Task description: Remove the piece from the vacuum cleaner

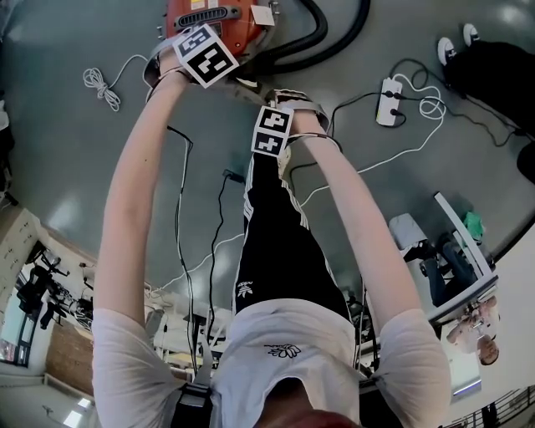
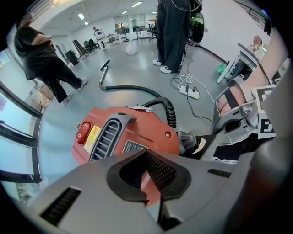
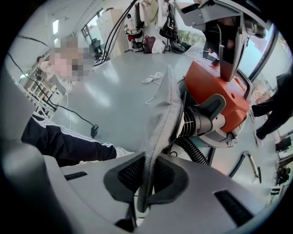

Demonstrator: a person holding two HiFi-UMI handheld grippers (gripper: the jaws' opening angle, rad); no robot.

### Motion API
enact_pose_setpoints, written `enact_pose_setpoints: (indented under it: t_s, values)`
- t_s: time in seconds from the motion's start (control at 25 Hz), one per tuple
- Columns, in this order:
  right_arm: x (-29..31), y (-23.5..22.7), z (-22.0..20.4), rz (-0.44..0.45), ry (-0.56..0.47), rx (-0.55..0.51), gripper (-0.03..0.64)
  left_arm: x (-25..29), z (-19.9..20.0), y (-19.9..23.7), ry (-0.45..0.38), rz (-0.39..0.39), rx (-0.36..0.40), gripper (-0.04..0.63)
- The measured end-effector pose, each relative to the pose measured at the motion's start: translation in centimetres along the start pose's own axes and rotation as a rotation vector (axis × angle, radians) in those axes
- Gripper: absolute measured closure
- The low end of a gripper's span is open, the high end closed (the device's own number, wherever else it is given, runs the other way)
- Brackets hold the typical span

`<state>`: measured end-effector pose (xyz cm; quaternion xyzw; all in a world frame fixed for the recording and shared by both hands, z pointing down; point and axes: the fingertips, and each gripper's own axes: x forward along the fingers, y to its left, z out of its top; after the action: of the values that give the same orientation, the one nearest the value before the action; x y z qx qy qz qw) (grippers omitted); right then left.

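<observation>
The red vacuum cleaner [image 2: 132, 132] lies on the grey floor with its black ribbed hose [image 2: 170, 112] plugged in at the front. My left gripper [image 2: 153, 183] is down on the top of the vacuum cleaner [image 1: 209, 17], jaws shut with a bit of its red body between the pads. My right gripper [image 3: 144, 183] is shut on a thin grey speckled piece [image 3: 162, 119], seen edge-on. The piece rises from the jaws toward the hose socket [image 3: 206, 121] of the vacuum cleaner [image 3: 219, 96]. In the head view the right gripper [image 1: 280, 113] sits just below the left gripper [image 1: 201, 42].
A white power strip [image 1: 389, 102] with cables lies to the right, and a coiled white cord [image 1: 100, 84] to the left. The hose [image 1: 326, 25] loops away behind the vacuum. Two people [image 2: 46, 59] stand further off. A desk with a chair [image 1: 456, 251] is at the right.
</observation>
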<state>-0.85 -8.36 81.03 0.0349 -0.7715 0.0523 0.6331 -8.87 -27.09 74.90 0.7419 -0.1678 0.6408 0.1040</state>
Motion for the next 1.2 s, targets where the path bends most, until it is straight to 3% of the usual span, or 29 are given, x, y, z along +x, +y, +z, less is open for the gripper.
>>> enact_pose_setpoints:
  t_s: [0.32,0.48,0.96,1.2]
  values:
    - [-1.2,-0.1,0.1,0.061,0.008,-0.021,0.597,0.0,-0.2,-0.3,-0.024,0.021,-0.038,0.591]
    - [-1.5,0.3,0.4,0.035,0.048,-0.12,0.597,-0.3,-0.2,-0.2,-0.006,0.024,-0.027,0.591]
    - [-0.8,2.0,0.9,-0.016,0.069,-0.242,0.597,-0.2,-0.5,-0.9,-0.058,0.028,-0.051,0.591]
    - [1.8,1.6,0.2,-0.051,0.185,-0.333,0.597,-0.3,-0.3,-0.7,-0.077,0.048,-0.047,0.591]
